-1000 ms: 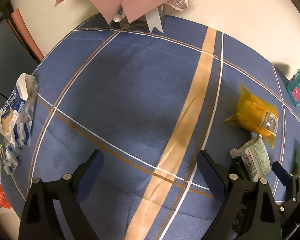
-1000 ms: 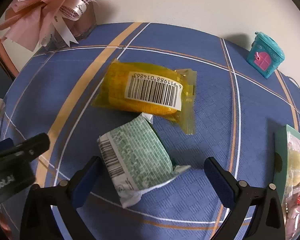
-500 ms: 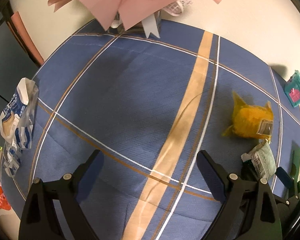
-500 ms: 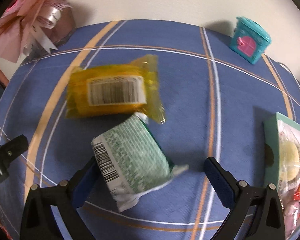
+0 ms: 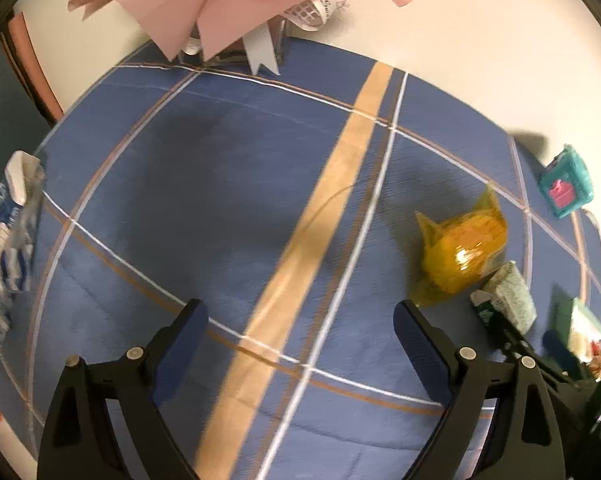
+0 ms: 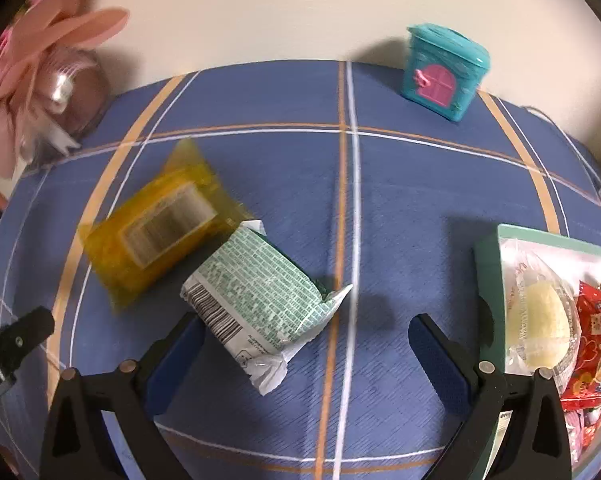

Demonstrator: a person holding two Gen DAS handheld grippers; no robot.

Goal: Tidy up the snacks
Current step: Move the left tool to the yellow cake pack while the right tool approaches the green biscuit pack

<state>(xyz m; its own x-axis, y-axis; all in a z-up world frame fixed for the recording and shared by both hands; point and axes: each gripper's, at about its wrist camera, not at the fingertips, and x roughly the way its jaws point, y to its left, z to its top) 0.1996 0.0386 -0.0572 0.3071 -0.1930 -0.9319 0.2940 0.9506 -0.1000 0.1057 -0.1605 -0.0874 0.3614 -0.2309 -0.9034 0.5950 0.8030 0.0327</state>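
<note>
A green-and-white snack packet [image 6: 260, 296] lies on the blue checked cloth, and my right gripper [image 6: 306, 340] stands open around its near end, the left finger [image 6: 176, 356] touching or almost touching it. A yellow snack packet [image 6: 160, 224] lies just behind it, barcode up. A mint-green box [image 6: 488, 276] at the right holds a pale packet [image 6: 536, 316] and red wrappers. My left gripper [image 5: 300, 336] hangs open over bare cloth, the yellow packet [image 5: 460, 252] and green packet [image 5: 512, 300] to its right.
A teal toy house [image 6: 444, 68] stands at the far table edge by the wall. A pink-wrapped bouquet [image 5: 228, 0] fills the far left corner. A blue-and-white bag [image 5: 8, 232] lies at the left table edge. The left gripper's tip [image 6: 16, 340] shows at the right wrist view's lower left.
My right gripper has shifted right and rolled; both packets now lie turned and further left in its view, and the mint box shows more. The left view has tilted slightly.
</note>
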